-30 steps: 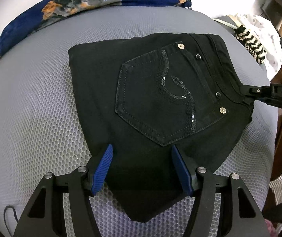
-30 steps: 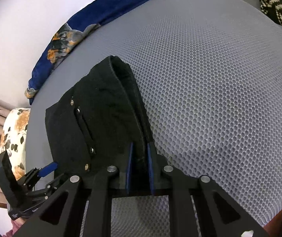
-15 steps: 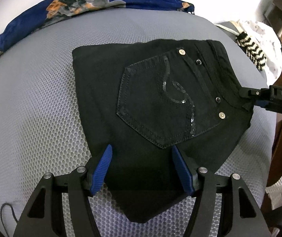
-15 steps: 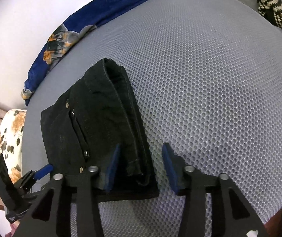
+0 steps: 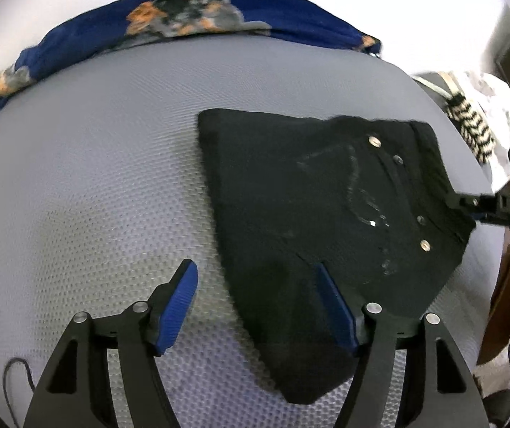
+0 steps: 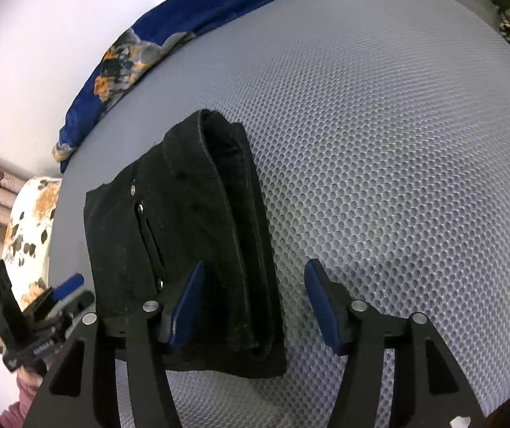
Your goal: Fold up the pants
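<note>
Black pants (image 5: 308,214) lie folded into a compact bundle on the grey mesh surface (image 5: 94,178), back pocket and rivets facing up. The left claw (image 5: 256,303) is spread wide at the bundle's near corner, one blue pad over the cloth, gripping nothing. The right claw (image 6: 253,301) gapes too, at the pants' thick folded edge (image 6: 233,214). Beyond the pants, a blue floral cloth (image 5: 183,18) lines the mesh's far rim.

Grey honeycomb-mesh bed (image 5: 94,178) carries the folded black pants (image 5: 308,207), with a blue flowery cloth (image 5: 183,18) bunched along its far edge.
</note>
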The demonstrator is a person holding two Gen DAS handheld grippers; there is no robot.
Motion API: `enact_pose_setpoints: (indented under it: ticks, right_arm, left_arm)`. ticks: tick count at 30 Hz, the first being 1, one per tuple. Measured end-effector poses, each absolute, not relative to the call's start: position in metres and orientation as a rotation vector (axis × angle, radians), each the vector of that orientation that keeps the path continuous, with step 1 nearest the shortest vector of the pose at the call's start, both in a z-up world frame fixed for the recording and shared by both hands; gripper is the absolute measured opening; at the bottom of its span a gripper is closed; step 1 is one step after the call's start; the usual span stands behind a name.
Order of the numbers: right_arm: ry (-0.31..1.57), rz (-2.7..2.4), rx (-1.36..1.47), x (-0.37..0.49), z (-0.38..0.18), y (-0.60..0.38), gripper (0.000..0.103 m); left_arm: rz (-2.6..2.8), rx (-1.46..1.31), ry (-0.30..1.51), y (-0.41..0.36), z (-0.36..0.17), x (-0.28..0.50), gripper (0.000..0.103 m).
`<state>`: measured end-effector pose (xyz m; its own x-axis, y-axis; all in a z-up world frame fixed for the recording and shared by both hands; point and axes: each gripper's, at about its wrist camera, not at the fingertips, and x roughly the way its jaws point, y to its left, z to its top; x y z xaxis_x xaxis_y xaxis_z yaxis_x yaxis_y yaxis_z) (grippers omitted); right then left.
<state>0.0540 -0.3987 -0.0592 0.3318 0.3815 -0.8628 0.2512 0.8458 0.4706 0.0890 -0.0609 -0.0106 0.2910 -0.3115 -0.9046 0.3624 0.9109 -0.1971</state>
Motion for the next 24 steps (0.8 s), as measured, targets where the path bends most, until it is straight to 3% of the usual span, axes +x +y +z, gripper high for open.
enact_pose_setpoints:
  ticks: [13,24]
  right_arm:
    - [1.260,0.295,0.774,0.069,-0.084,-0.426,0.058]
    - [1.232,0.433,0.896,0.076,-0.097,-0.443,0.057]
  left_arm:
    - [-0.513,-0.370,1.341,-0.008,-0.037,0.119,0.070]
    - [-0.594,-0.393,1.367,-0.025,-0.044,0.131,0.070]
